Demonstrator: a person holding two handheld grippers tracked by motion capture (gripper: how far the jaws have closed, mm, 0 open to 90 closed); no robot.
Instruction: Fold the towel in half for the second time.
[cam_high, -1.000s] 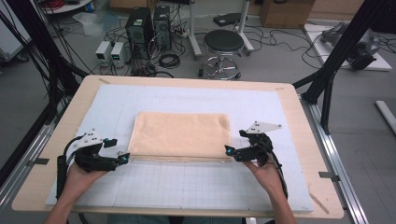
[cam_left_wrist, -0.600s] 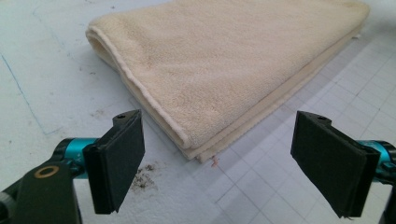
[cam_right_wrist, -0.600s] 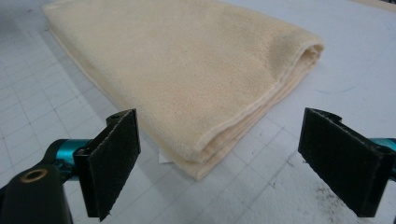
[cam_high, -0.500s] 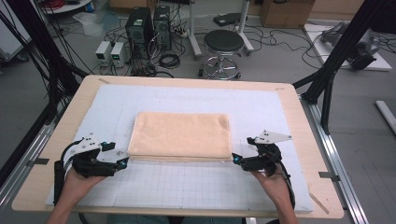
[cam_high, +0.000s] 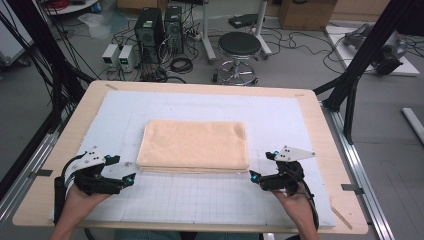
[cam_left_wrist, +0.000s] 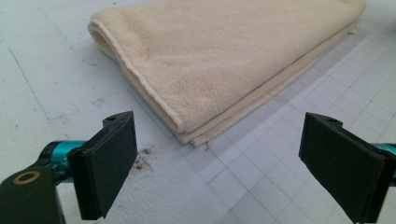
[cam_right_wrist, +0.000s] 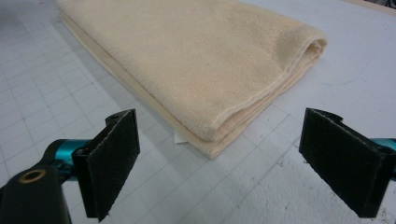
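Lying flat on the counter, the folded towel is sitting between the two grippers. Left gripper is resting just off the towel's near left corner, its fingers having just been opening and now standing wide apart with nothing between them; the towel corner is lying just ahead of them. Right gripper is sitting just off the near right corner, fingers likewise spread wide and gripping nothing, towel just ahead.

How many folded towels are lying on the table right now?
1. A single folded towel lies in the middle of the white mat, between the left tongs and the right tongs, touching neither.
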